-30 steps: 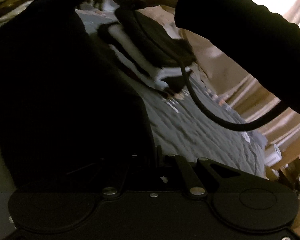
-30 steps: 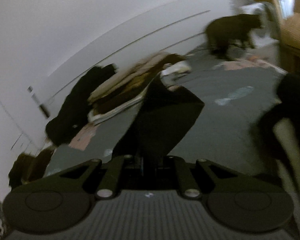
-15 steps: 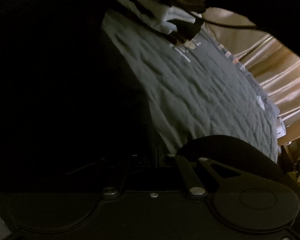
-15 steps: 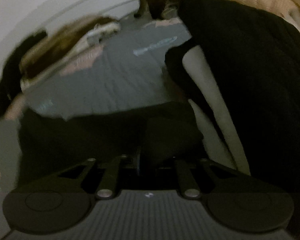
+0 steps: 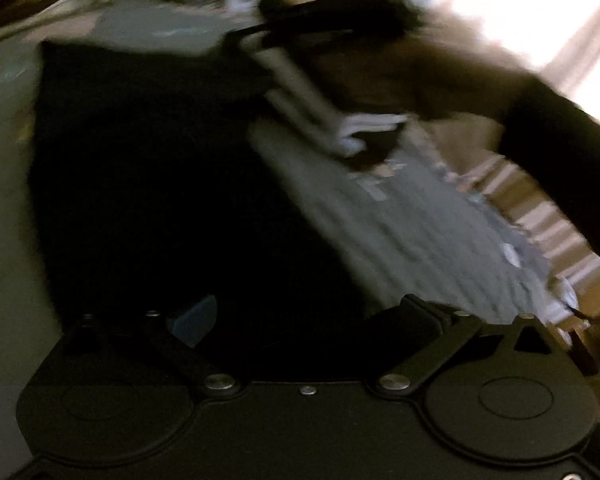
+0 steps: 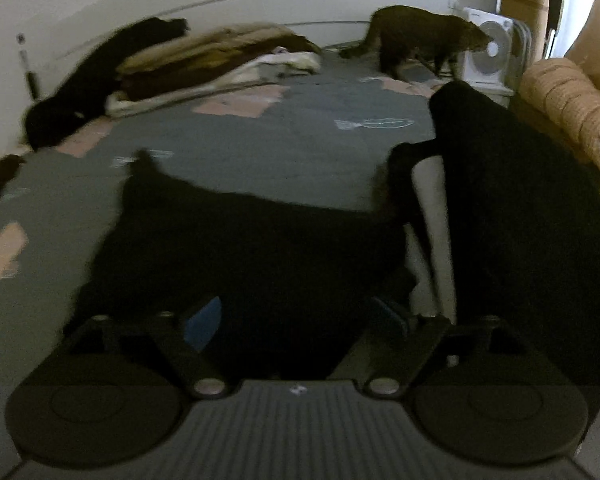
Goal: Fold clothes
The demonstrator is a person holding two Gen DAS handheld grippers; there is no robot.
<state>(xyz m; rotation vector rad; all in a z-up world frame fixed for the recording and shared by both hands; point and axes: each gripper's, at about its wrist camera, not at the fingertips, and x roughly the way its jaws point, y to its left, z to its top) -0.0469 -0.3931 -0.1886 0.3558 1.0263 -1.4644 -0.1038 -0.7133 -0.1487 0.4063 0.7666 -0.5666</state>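
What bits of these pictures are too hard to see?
- Left wrist view: motion blur smears the black garment; its type is unreadable.
- Left wrist view: the striped grey-and-white thing is blurred beyond naming.
- Right wrist view: the brown cat has its face behind the white fan.

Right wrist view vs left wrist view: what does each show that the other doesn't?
Right wrist only: a cat by a white fan, and a clothes pile along the wall. Left wrist only: a dark sleeve and bright curtains. Both: the black garment on the grey bedspread; each hand-held gripper, right and left, has just opened, with no pad pressing the cloth.
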